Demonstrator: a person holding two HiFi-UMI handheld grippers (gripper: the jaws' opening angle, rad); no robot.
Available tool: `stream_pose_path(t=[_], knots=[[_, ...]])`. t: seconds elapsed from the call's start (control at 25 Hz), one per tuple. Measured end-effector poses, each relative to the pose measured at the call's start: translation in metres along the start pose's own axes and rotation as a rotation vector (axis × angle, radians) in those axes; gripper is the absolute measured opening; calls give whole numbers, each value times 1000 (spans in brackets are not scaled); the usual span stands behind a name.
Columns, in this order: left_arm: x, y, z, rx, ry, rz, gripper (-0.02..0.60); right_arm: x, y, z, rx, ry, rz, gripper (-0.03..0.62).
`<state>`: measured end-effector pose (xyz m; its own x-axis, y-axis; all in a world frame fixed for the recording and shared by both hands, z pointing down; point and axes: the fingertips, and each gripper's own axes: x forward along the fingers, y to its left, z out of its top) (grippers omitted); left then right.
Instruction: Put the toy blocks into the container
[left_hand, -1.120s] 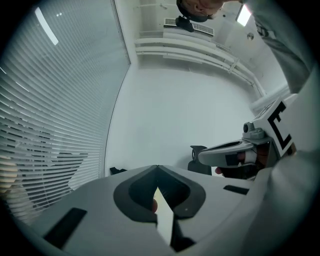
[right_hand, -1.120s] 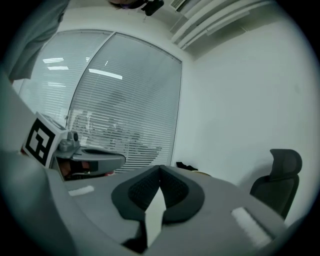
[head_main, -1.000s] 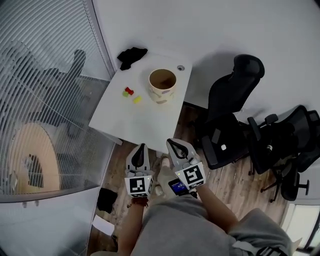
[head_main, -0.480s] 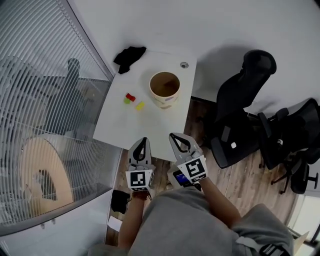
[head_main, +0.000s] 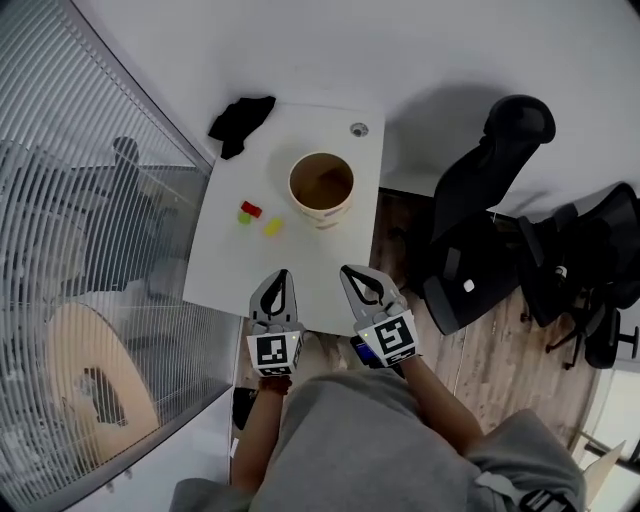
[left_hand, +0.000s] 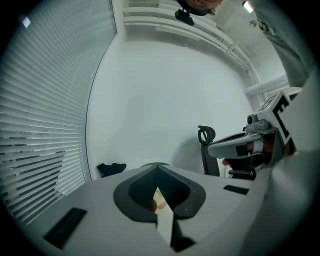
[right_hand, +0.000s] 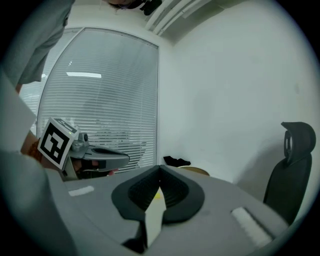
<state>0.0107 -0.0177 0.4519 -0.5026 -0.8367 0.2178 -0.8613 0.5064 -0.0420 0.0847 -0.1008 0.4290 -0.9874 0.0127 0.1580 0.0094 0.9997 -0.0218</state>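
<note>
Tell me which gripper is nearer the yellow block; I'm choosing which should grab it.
Left. The left gripper is just short of the yellow block, nearly in line; the right gripper sits farther off, to its right.

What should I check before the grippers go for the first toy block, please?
1. Blocks reachable: the red block, green block and yellow block lie on the table, left of the container, nothing on top of them: ok.
2. The container upright, mouth open: ok.
3. The left gripper ready to grasp: jaws shut, empty: not ok.
4. The right gripper ready to grasp: jaws shut, empty: not ok.
5. Grippers at the blocks: both at the table's near edge, short of them: not ok.
6. Blocks already inside the container: cannot tell.
</note>
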Motion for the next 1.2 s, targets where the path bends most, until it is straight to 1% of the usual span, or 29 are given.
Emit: stream_pose_path(t=[0.12,0.24,0.4,0.48,0.56,0.68,0.8,0.96,1.08,1.2], knots=[[19,12,-8,9,8,-53,8,10,-15,-5,0,24,-80,11],[36,27,-20,26,17,-121,8,18,-26,-2,15,22,-167,11],[61,47,-25,51,31,-244,8,29,-37,-6,64,35,-303,11],[70,56,-27,70,33,-321,8,40,-32,-4,84,30,-359,11],[76,65,-26,77,27,-384,8,53,-23,-2,82,27,-400,11],[80,81,-25,68,6,-461,8,73,-8,-3,85,32,-470,11],[88,99,-38,74,-6,-533,8,87,7,-10,91,31,-547,11],[105,126,-59,65,21,-575,8,102,24,-8,63,55,-604,11],[113,138,-73,41,51,-592,8,106,34,6,27,75,-643,11],[123,146,-86,17,67,-603,8,104,33,20,-23,78,-683,11]])
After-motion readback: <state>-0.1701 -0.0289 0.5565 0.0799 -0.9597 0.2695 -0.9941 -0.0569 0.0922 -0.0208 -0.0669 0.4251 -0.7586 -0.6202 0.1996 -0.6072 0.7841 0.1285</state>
